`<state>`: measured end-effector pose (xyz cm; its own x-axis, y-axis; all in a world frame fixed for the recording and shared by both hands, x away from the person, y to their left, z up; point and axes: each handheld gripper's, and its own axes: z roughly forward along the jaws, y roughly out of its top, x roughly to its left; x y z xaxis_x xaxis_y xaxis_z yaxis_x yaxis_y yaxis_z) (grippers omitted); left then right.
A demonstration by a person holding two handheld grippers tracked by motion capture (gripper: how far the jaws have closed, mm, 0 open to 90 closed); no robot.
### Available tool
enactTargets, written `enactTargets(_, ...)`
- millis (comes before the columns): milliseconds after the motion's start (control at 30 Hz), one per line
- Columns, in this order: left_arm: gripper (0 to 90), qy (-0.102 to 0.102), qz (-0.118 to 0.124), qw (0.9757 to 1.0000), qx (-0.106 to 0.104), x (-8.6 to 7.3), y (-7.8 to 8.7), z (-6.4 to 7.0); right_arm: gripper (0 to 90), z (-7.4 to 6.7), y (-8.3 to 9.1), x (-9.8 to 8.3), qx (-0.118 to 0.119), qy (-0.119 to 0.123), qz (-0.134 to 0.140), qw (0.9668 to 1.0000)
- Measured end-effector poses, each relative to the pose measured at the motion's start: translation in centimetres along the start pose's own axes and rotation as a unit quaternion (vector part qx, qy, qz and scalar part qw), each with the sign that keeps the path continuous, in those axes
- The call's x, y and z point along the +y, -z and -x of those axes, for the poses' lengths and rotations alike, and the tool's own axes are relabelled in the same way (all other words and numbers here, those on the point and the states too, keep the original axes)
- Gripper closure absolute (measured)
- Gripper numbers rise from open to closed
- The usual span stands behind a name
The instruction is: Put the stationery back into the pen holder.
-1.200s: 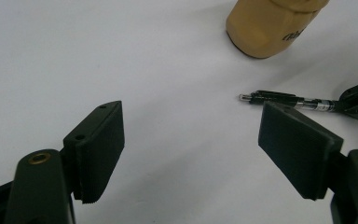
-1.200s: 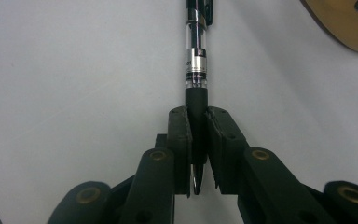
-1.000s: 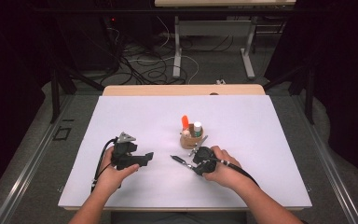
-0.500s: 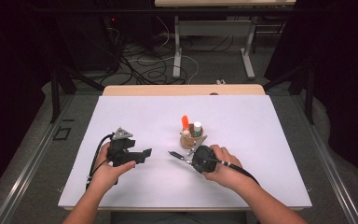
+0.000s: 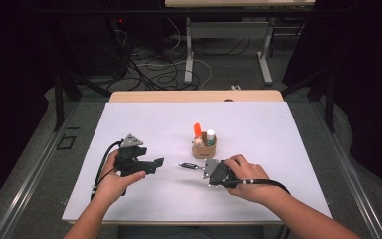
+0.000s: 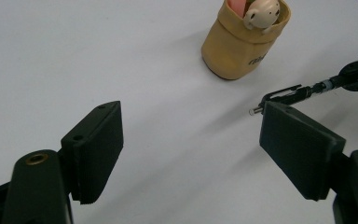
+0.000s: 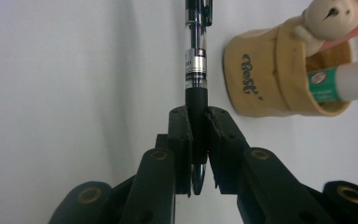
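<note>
A black pen with a silver band [image 7: 196, 60] is held by its rubber grip in my right gripper [image 7: 196, 135], jaws shut on it. In the high view the pen [image 5: 191, 166] sticks out level to the left of my right gripper [image 5: 202, 168], just in front of the tan holder cup [image 5: 205, 149]. The cup [image 7: 261, 79] carries a small bear figure [image 7: 331, 18], a white marker with a green label [image 7: 345, 81] and an orange item. My left gripper [image 5: 157, 163] is to the left, open, pointing at the pen [image 6: 289, 93], with nothing between its pads [image 6: 98, 140].
The white mat [image 5: 258, 124] covers the table, with bare room left, right and behind the cup. A wooden edge [image 5: 194, 95] runs along the far side. Beyond it are a dark floor, cables and desk legs.
My right gripper has risen slightly with the pen in it. The left gripper has barely shifted and stays open.
</note>
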<state>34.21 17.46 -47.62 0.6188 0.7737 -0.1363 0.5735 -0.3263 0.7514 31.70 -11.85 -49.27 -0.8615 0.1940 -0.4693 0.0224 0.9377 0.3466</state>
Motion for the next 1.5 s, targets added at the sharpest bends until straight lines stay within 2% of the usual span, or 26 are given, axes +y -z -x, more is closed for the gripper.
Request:
enactTargets(33, 21.8, 0.000, 0.000, 1.0000, 0.000, 0.0, 0.1, 0.0, 80.5, -0.1, 0.0, 0.0, -0.010, 0.021, 0.003, 0.9997)
enactTargets(133, 21.7, -0.006, 0.000, 1.0000, -0.001, 0.2, 0.1, 0.1, 80.5, -0.4, 0.2, 0.0, -0.042, 0.058, 0.016, 0.9973)
enactTargets(233, 21.7, -0.010, -0.002, 0.9999, 0.000, 0.4, 0.1, 0.3, 80.5, -0.7, 0.3, 0.1, -0.075, 0.080, 0.034, 0.9933)
enactTargets(433, 21.7, -0.017, -0.001, 0.9998, -0.006, 0.8, 0.1, 0.5, 80.5, -1.1, 0.6, 0.3, -0.122, 0.123, 0.054, 0.9833)
enactTargets(467, 21.7, -0.017, 0.000, 0.9998, -0.008, 0.8, 0.1, 0.6, 80.5, -1.2, 0.6, 0.3, -0.132, 0.135, 0.057, 0.9803)
enactTargets(567, 21.7, -0.021, 0.001, 0.9997, -0.008, 1.0, 0.2, 0.8, 80.5, -1.4, 0.6, 0.3, -0.161, 0.179, 0.056, 0.9690)
enactTargets(667, 21.7, -0.023, 0.004, 0.9997, -0.011, 1.1, 0.3, 1.0, 80.5, -1.7, 0.6, 0.3, -0.192, 0.224, 0.058, 0.9536)
enactTargets(700, 21.8, -0.024, 0.003, 0.9997, -0.011, 1.1, 0.4, 1.0, 80.5, -1.8, 0.7, 0.3, -0.202, 0.233, 0.053, 0.9499)
enactTargets(733, 21.9, -0.023, 0.004, 0.9996, -0.013, 1.2, 0.4, 1.1, 80.5, -1.9, 0.7, 0.4, -0.213, 0.250, 0.049, 0.9433)
enactTargets(800, 22.2, -0.024, 0.006, 0.9995, -0.017, 1.2, 0.5, 1.2, 80.5, -2.2, 0.6, 0.3, -0.252, 0.273, 0.059, 0.9265)
enactTargets(833, 22.3, -0.024, 0.007, 0.9995, -0.018, 1.2, 0.6, 1.3, 80.5, -2.4, 0.7, 0.3, -0.261, 0.281, 0.052, 0.9219)
enactTargets(900, 22.4, -0.029, 0.008, 0.9994, -0.018, 1.3, 0.7, 1.5, 80.5, -2.6, 0.7, 0.3, -0.285, 0.306, 0.053, 0.9066)
enactTargets(933, 22.5, -0.029, 0.008, 0.9994, -0.019, 1.3, 0.8, 1.6, 80.5, -2.6, 0.6, 0.3, -0.293, 0.315, 0.054, 0.9009)
enactTargets(1000, 22.6, -0.030, 0.009, 0.9993, -0.022, 1.5, 1.0, 1.8, 80.5, -2.7, 0.7, 0.3, -0.299, 0.322, 0.061, 0.8961)
enactTargets(1100, 23.1, -0.031, 0.016, 0.9989, -0.031, 1.7, 1.2, 2.1, 80.5, -2.8, 0.7, 0.3, -0.302, 0.343, 0.065, 0.8871)
enactTargets(1133, 23.6, -0.032, 0.014, 0.9988, -0.035, 1.7, 1.2, 2.2, 80.5, -2.8, 0.7, 0.2, -0.299, 0.349, 0.065, 0.8856)
enactTargets(1167, 24.1, -0.039, 0.009, 0.9985, -0.036, 1.9, 1.3, 2.2, 80.5, -2.8, 0.7, 0.2, -0.299, 0.358, 0.066, 0.8822)
enactTargets(1200, 24.8, -0.035, 0.011, 0.9985, -0.041, 1.9, 1.2, 2.4, 80.5, -2.8, 0.7, 0.1, -0.298, 0.365, 0.065, 0.8797)
enactTargets(1233, 25.6, -0.044, 0.006, 0.9980, -0.045, 2.0, 1.3, 2.4, 80.5, -2.8, 0.7, 0.1, -0.298, 0.374, 0.064, 0.8761)
enactTargets(1267, 26.2, -0.043, 0.005, 0.9980, -0.045, 2.1, 1.2, 2.6, 80.5, -2.9, 0.8, 0.0, -0.297, 0.379, 0.063, 0.8744)
enactTargets(1300, 27.1, -0.050, -0.001, 0.9975, -0.049, 2.3, 1.2, 2.7, 80.5, -2.8, 0.8, 0.0, -0.298, 0.388, 0.061, 0.8702)
enactTargets(1333, 28.0, -0.049, -0.003, 0.9973, -0.054, 2.4, 1.1, 2.9, 80.5, -2.8, 0.8, -0.1, -0.300, 0.391, 0.062, 0.8683)
enactTargets(1367, 28.6, -0.050, -0.008, 0.9971, -0.056, 2.5, 1.1, 3.1, 80.5, -2.8, 0.9, -0.1, -0.296, 0.402, 0.057, 0.8646)
enactTargets(1433, 29.6, -0.063, -0.010, 0.9960, -0.063, 2.7, 0.9, 3.4, 80.5, -2.7, 1.2, 0.0, -0.292, 0.408, 0.053, 0.8636)
enactTargets(1467, 30.2, -0.065, -0.015, 0.9955, -0.067, 2.9, 0.9, 3.6, 80.5, -2.6, 1.3, 0.1, -0.292, 0.412, 0.053, 0.8612)
enactTargets(1500, 30.8, -0.072, -0.024, 0.9943, -0.074, 3.0, 0.9, 3.8, 80.5, -2.7, 1.4, 0.1, -0.293, 0.410, 0.054, 0.8623)
